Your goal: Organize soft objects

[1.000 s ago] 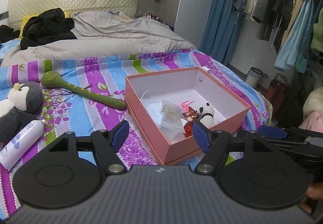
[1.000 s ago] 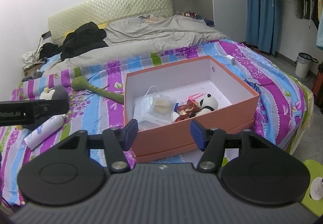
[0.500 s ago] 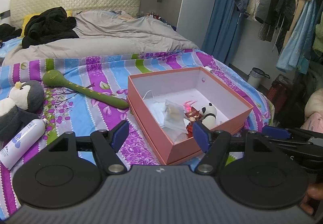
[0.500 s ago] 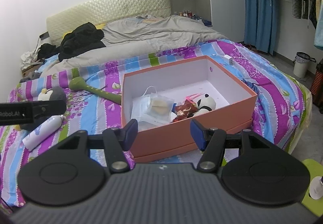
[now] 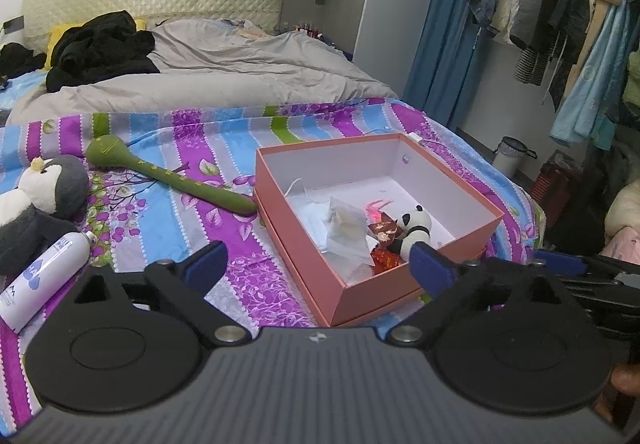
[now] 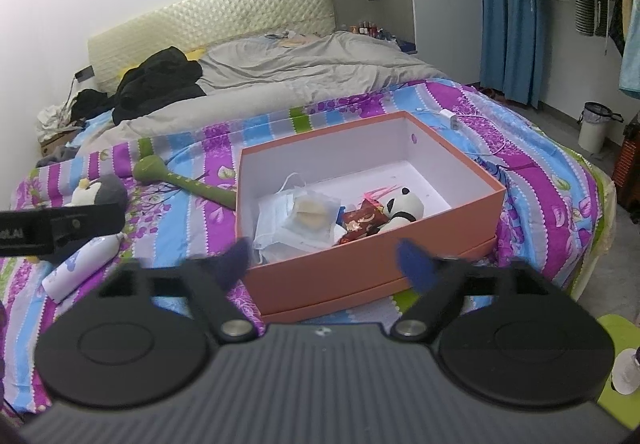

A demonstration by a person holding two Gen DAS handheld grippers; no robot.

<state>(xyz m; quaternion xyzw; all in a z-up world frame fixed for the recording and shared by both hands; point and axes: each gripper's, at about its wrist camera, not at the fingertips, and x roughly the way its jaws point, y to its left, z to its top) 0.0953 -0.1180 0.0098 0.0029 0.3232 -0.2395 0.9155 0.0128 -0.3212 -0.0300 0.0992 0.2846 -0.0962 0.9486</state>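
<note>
My left gripper [image 5: 318, 266] and right gripper [image 6: 326, 264] jaws just opened wider, empty; open pink cardboard box [image 5: 304, 228] ahead, grey plush penguin [image 5: 38, 204] left.

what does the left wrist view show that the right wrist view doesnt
Only the left wrist view: the left hand-held gripper, jaws just opened wide and empty, and the right hand-held gripper's blue tip at the right edge.

Only the right wrist view: the right hand-held gripper, jaws blurred, just opening, empty; a white charger behind the box; the left gripper's black body at the left edge.

Both: the pink box holding the panda plush and face masks, plus the penguin plush, green stick and spray bottle on the striped sheet.
</note>
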